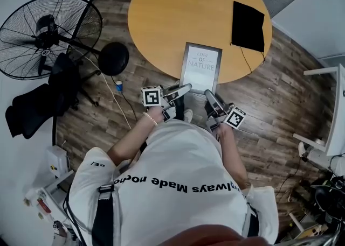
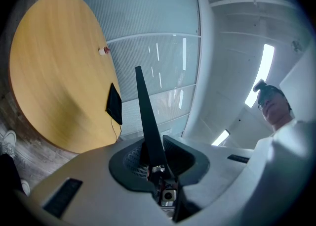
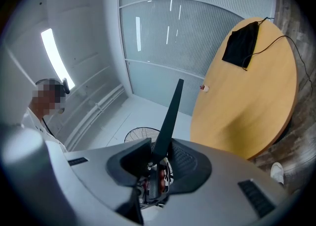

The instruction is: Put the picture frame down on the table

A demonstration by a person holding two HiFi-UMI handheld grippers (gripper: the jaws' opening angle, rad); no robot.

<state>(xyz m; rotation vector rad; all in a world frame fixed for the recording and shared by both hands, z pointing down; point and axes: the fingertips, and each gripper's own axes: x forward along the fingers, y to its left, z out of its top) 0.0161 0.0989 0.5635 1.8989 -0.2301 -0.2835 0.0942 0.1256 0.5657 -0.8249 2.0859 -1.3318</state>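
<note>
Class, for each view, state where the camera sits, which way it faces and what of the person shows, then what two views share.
Head view: on the person's head, facing steeply down at the picture frame and round table; white shirt, left gripper and right gripper show.
Left gripper view: on the left gripper, looking along its fingers, shut on the frame's edge; shirt at right.
Right gripper view: on the right gripper, likewise gripping the frame; shirt at left.
Both gripper views share the table and black cloth.

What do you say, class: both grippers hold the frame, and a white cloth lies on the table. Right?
No: the cloth is black, as the head view shows. The left gripper and right gripper do hold the frame, and the cloth lies on the table.
</note>
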